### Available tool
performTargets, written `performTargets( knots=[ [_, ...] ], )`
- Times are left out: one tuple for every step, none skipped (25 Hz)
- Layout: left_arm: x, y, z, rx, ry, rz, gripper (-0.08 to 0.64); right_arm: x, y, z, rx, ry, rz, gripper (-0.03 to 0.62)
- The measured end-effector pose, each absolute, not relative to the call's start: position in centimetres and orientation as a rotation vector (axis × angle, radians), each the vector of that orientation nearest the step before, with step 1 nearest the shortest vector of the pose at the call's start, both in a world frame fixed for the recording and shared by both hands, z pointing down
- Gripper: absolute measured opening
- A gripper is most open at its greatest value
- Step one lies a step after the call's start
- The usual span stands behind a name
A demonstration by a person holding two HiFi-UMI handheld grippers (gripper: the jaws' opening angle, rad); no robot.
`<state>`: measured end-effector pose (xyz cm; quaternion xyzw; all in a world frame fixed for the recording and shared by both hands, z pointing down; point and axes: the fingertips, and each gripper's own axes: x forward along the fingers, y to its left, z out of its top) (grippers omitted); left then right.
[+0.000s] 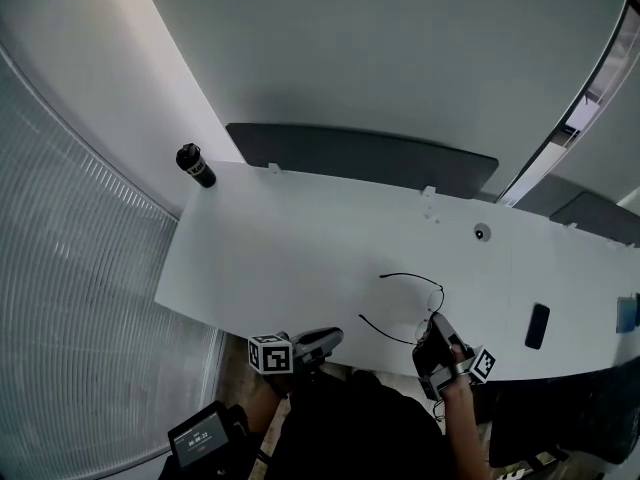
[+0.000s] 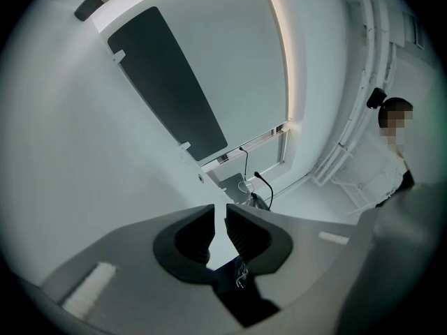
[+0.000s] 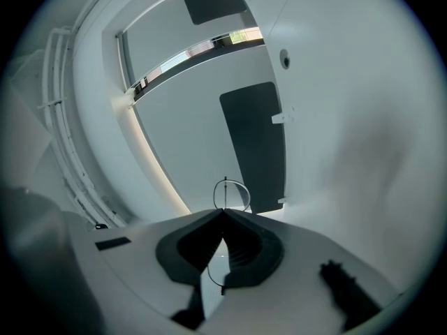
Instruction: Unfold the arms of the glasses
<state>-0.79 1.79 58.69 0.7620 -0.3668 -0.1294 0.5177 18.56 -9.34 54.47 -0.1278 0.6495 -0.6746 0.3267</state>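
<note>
Thin black wire glasses [image 1: 412, 308] lie near the front edge of the white table [image 1: 300, 248], with both arms swung out to the left. My right gripper [image 1: 433, 322] is shut on the front of the frame. In the right gripper view the jaw tips [image 3: 223, 212] meet on the wire between the lenses, with one round lens [image 3: 232, 194] above them and the other [image 3: 211, 274] below. My left gripper [image 1: 334, 337] hovers at the table's front edge, left of the glasses and apart from them. Its jaws [image 2: 220, 213] stand a narrow gap apart with nothing between. The glasses [image 2: 250, 184] show beyond them.
A black bottle [image 1: 195, 165] lies at the table's far left corner. A black phone [image 1: 537, 326] lies to the right of the glasses, and a small round fitting [image 1: 482, 232] sits farther back. A dark panel [image 1: 360, 158] runs along the far edge. A person [image 2: 392, 160] stands at the right.
</note>
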Motion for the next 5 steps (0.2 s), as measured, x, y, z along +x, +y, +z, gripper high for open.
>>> performTargets(
  knots=[
    [-0.73, 1.77, 58.61, 1.83, -0.876, -0.314, 0.058, 18.8, -9.36, 54.39, -0.34, 1.697, -1.761, 0.009],
    [-0.69, 1.77, 58.48, 1.831, -0.874, -0.318, 0.058, 19.0, -9.38, 54.35, -0.342, 1.691, -1.754, 0.009],
    [-0.63, 1.79, 58.34, 1.831, -0.872, -0.32, 0.058, 19.19, -9.38, 54.29, -0.342, 1.682, -1.748, 0.009],
    [-0.52, 1.83, 58.2, 1.83, -0.871, -0.322, 0.058, 19.38, -9.38, 54.23, -0.342, 1.672, -1.743, 0.009],
    [-0.39, 1.86, 58.07, 1.829, -0.87, -0.324, 0.058, 19.58, -9.38, 54.17, -0.341, 1.663, -1.738, 0.009]
  ],
)
